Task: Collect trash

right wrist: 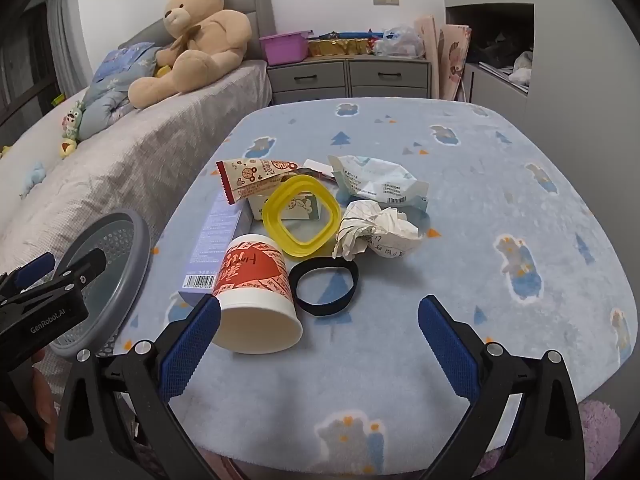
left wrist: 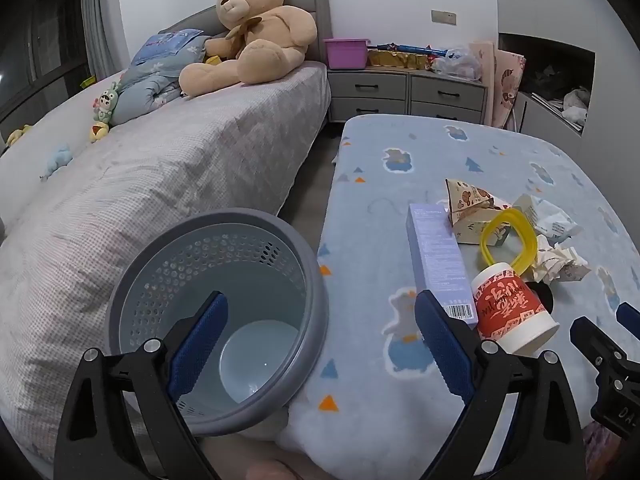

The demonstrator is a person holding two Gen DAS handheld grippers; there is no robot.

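Observation:
A pile of trash lies on the blue blanket-covered table (right wrist: pixel 460 200): a red-and-white paper cup (right wrist: pixel 256 300) on its side, a purple box (right wrist: pixel 218 236), a yellow plastic ring (right wrist: pixel 302 216), a black band (right wrist: pixel 324 286), crumpled paper (right wrist: pixel 376 234) and snack wrappers (right wrist: pixel 376 180). A grey perforated bin (left wrist: pixel 224 308) stands left of the table. My left gripper (left wrist: pixel 320 340) is open, straddling the bin rim. My right gripper (right wrist: pixel 320 344) is open and empty, its left finger beside the cup's mouth. The cup (left wrist: pixel 512 312) and box (left wrist: pixel 440 260) also show in the left wrist view.
A bed (left wrist: pixel 160 168) with a large teddy bear (left wrist: pixel 256 28) and small toys runs along the left. Grey drawers (left wrist: pixel 408 92) with a purple tub (left wrist: pixel 346 52) stand at the back wall. A narrow floor gap separates bed and table.

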